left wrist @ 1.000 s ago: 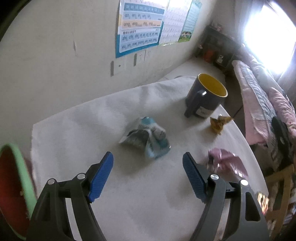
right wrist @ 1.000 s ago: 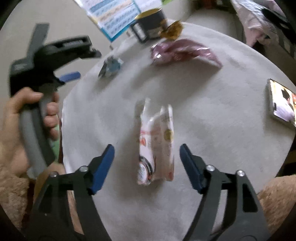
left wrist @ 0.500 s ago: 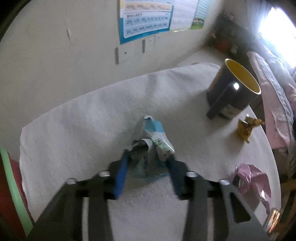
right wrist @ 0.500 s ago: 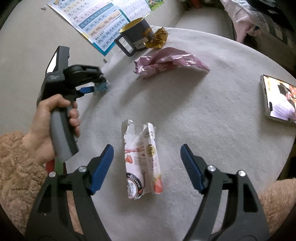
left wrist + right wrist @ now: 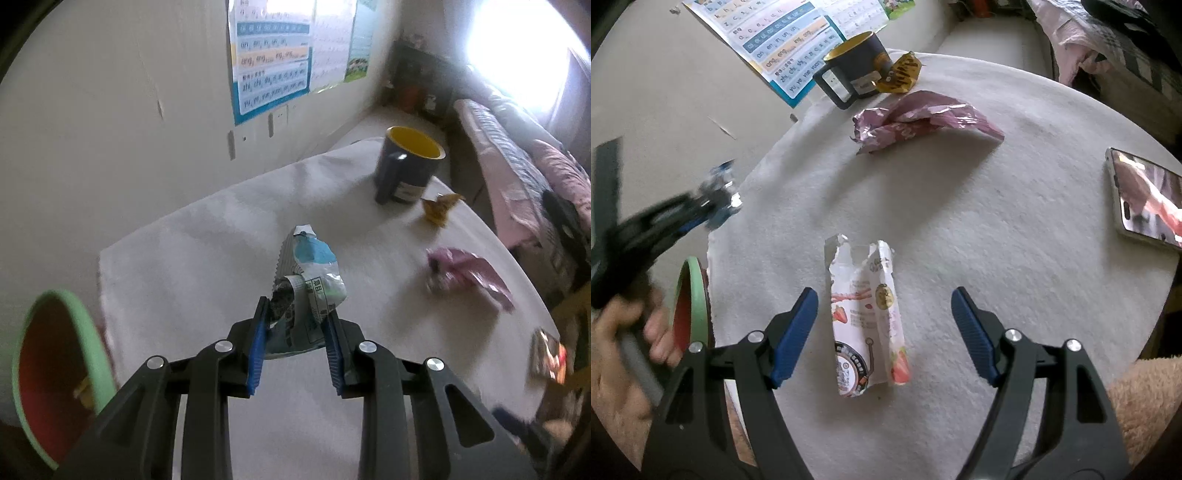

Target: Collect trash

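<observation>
My left gripper [image 5: 295, 332] is shut on a crumpled blue and white wrapper [image 5: 310, 273] and holds it above the white table [image 5: 207, 236]; it shows blurred in the right wrist view [image 5: 718, 195]. My right gripper [image 5: 884, 328] is open around a torn strawberry snack packet [image 5: 866, 321] lying flat on the table. A pink foil wrapper [image 5: 919, 123] and a yellow wrapper [image 5: 903, 74] lie farther back. A red bin with a green rim [image 5: 48, 373] stands at the table's left edge.
A dark mug with a yellow inside [image 5: 408, 168] stands at the back by the yellow wrapper. A phone [image 5: 1145, 197] lies at the right of the table. Wall posters [image 5: 273, 55] hang behind. A bed [image 5: 517, 166] is on the right.
My left gripper closed on the blue and white wrapper and lifted it off the table, toward the left. My right gripper stayed open over the strawberry packet.
</observation>
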